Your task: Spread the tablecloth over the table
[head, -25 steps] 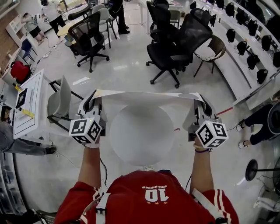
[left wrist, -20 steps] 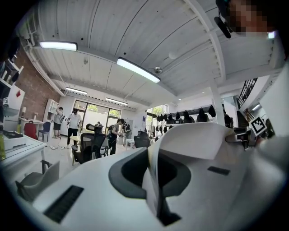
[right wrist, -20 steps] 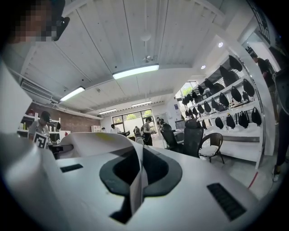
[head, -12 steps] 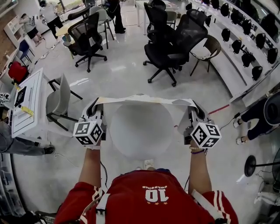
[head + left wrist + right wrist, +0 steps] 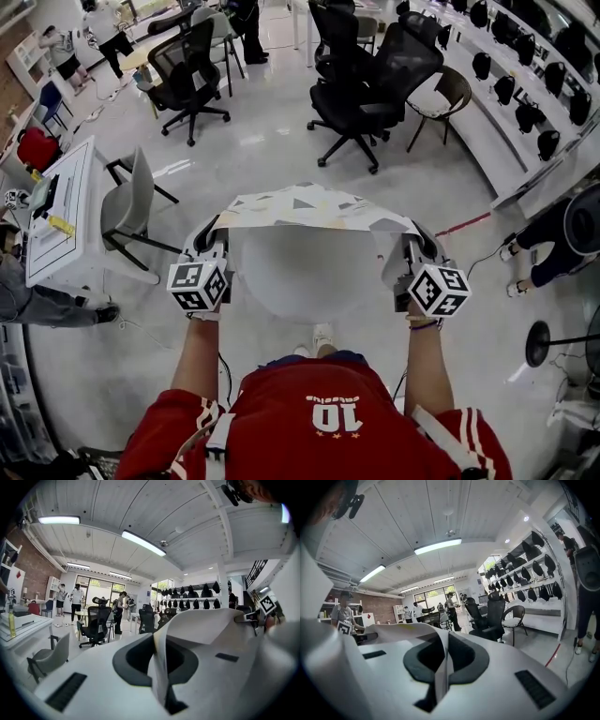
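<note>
My left fingers [image 5: 208,240] are pinched tight on one corner of the tablecloth [image 5: 309,208], and my right fingers [image 5: 422,242] are pinched tight on the other. The cloth stretches from one pair to the other, over the far side of the round bench [image 5: 300,281] below them.

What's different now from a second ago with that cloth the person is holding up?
The tablecloth, a thin edge-on strip a second ago, has swung out away from the person over the round table, so its patterned face now shows. The left gripper and right gripper drew slightly closer together. Unchanged: both pairs of jaws are shut on the tablecloth's near edge, and the table is in place.
</note>
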Demonstrator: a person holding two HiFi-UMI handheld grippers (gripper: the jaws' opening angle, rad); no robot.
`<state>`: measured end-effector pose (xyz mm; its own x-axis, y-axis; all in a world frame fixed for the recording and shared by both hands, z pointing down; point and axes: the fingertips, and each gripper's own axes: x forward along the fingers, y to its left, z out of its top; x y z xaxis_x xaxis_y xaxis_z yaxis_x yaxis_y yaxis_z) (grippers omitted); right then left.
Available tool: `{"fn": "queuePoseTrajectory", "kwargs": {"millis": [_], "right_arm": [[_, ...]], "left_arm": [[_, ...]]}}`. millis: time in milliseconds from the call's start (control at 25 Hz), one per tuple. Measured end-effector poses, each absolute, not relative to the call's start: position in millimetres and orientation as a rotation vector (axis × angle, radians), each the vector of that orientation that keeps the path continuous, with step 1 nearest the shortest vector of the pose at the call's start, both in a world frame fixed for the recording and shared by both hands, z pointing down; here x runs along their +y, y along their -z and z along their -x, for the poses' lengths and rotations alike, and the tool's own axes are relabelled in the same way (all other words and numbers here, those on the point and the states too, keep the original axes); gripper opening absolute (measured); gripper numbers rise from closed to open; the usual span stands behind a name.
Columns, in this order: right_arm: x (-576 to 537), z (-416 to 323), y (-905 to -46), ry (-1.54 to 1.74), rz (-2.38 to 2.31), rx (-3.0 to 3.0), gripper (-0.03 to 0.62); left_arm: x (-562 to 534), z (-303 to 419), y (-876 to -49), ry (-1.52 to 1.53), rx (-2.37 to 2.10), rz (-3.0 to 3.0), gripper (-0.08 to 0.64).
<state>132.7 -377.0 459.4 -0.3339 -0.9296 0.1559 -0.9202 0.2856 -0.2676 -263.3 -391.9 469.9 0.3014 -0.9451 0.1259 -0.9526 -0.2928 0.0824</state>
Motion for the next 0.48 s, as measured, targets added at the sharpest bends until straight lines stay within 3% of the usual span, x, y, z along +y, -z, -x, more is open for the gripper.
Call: {"fn": "queuePoseTrajectory", "kwargs": {"millis": [480], "right_arm": [[-311.8, -121.7, -513.3, 0.620, 1.838, 2.517, 0.017]], "left_arm": [[-341.0, 274.3, -517.5, -0.147, -1.736, -2.394, 0.009]]}}
